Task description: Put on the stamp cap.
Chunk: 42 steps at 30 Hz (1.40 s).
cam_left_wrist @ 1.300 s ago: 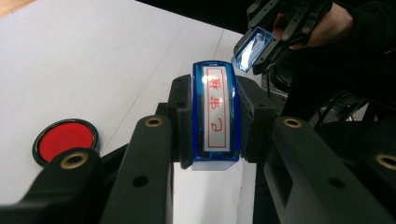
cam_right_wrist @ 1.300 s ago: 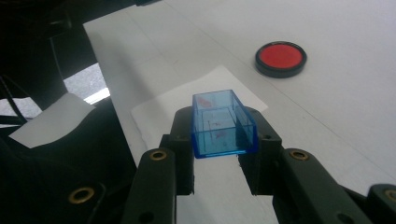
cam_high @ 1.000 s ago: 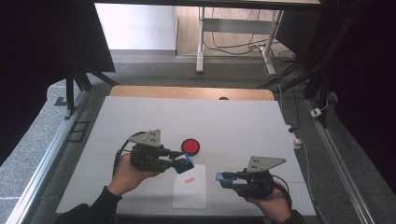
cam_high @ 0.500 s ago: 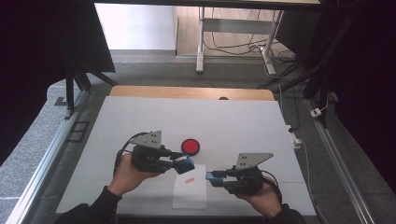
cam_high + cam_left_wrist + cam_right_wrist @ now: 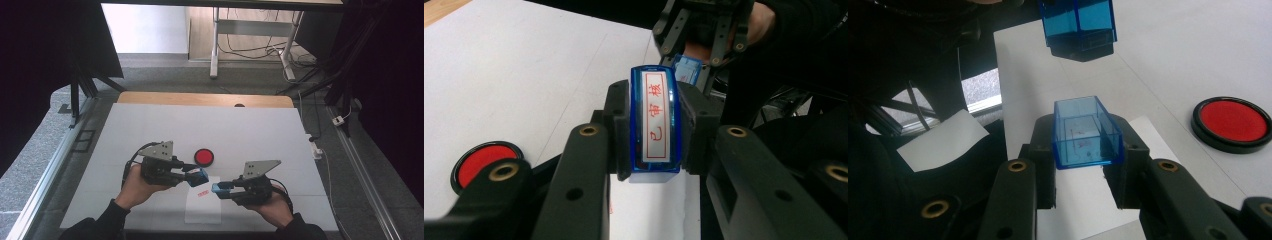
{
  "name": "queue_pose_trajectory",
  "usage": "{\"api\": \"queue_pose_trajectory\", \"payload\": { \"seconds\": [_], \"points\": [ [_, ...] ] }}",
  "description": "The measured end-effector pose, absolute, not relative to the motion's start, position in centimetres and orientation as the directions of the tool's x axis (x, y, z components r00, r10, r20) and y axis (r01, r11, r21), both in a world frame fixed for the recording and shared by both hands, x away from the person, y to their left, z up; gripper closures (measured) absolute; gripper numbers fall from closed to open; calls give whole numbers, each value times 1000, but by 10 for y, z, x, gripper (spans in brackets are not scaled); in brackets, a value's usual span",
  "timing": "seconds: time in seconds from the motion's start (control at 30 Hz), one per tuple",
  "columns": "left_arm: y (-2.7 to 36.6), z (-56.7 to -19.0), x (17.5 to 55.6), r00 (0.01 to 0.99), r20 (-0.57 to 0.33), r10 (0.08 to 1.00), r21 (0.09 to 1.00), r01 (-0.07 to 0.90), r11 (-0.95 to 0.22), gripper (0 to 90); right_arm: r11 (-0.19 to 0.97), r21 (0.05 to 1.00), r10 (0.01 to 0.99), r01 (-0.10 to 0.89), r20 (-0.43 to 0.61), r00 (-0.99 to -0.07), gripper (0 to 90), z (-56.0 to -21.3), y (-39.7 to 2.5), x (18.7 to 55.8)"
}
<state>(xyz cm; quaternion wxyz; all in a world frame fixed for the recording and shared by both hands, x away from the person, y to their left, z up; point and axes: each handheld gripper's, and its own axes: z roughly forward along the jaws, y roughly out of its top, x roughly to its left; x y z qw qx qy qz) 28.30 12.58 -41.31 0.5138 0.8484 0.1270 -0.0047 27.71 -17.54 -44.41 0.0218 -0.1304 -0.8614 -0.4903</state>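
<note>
My left gripper (image 5: pixel 199 177) is shut on a blue stamp (image 5: pixel 655 125) with red characters on its label, held just above a white sheet of paper (image 5: pixel 202 210). A small red print (image 5: pixel 201 191) marks the sheet's top. My right gripper (image 5: pixel 218 188) is shut on a clear blue stamp cap (image 5: pixel 1087 132), whose open end points toward the stamp (image 5: pixel 1078 25). The two tips face each other a short gap apart over the sheet. In the left gripper view the cap (image 5: pixel 687 67) shows beyond the stamp.
A round red ink pad (image 5: pixel 204 156) lies on the white table (image 5: pixel 250 130) just beyond the left gripper, and shows as the ink pad (image 5: pixel 1232 122) at the right of the right gripper view. A wooden strip (image 5: pixel 200 99) edges the far side.
My right gripper has moved left and a little forward with the cap, closing on the left gripper. The left gripper and stamp have stayed put.
</note>
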Motion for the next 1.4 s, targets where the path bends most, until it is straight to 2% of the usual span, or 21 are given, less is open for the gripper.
{"api": "queue_pose_trajectory", "payload": {
  "seconds": [0.83, 1.4],
  "points": [
    [120, -412, 277, 988, -87, 128, 889, 136, -438, 700, 495, 843, 70, 210, 202, -977, 684, -452, -142, 289],
    [121, -412, 276, 993, -81, 86, 898, 110, -425, 700, 485, 852, 42, 198, 203, -978, 684, -452, -136, 291]
  ]
}}
